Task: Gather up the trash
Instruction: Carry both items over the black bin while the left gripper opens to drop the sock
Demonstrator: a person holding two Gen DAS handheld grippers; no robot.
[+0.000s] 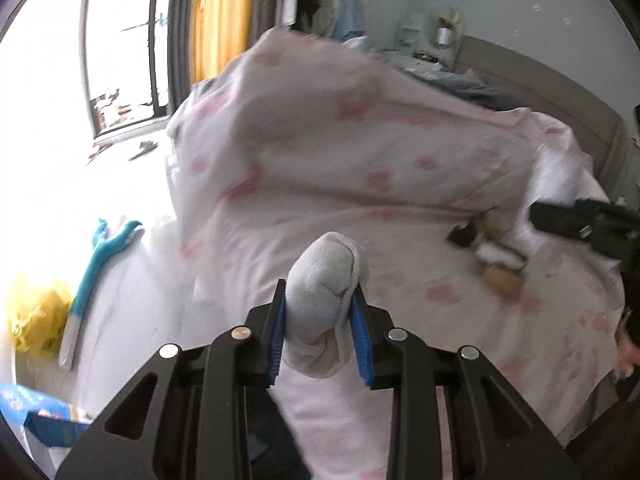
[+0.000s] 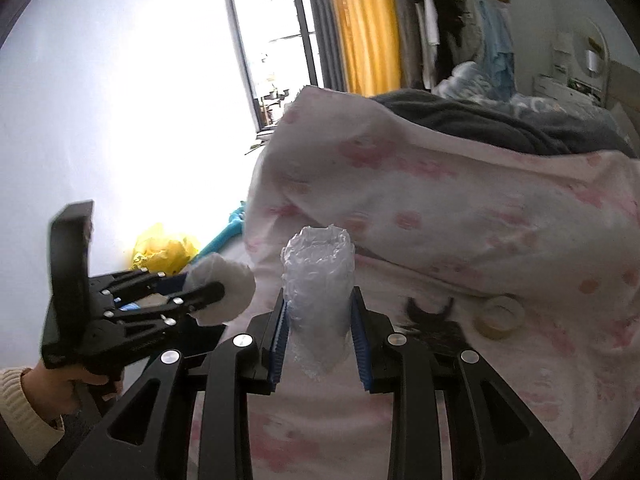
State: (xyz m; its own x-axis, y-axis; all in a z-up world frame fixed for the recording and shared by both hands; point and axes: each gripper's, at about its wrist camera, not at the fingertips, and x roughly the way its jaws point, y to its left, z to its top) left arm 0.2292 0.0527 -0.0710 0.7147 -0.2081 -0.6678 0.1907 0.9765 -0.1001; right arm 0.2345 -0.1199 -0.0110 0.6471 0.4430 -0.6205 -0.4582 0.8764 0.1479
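Both grippers loaded, mid-task. Left gripper (image 1: 320,312) jaws are clamping a white wadded tissue-like lump (image 1: 324,280); right gripper (image 2: 318,320) jaws are squeezing a crumpled clear plastic wrapper (image 2: 318,276), both over the pink-flowered bed quilt (image 1: 360,152). Nothing binned yet. A roll of tape (image 2: 498,316) is showing best in right view; a yellow plastic bag (image 1: 34,316) w/ blue packet (image 1: 44,412) below it in left view.

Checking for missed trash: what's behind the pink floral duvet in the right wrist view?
Behind the pink floral duvet, a dark grey blanket shows above its raised fold, with light blue bedding farther back. Anything lower on the bed behind that fold is covered, so trash there can't be ruled out.
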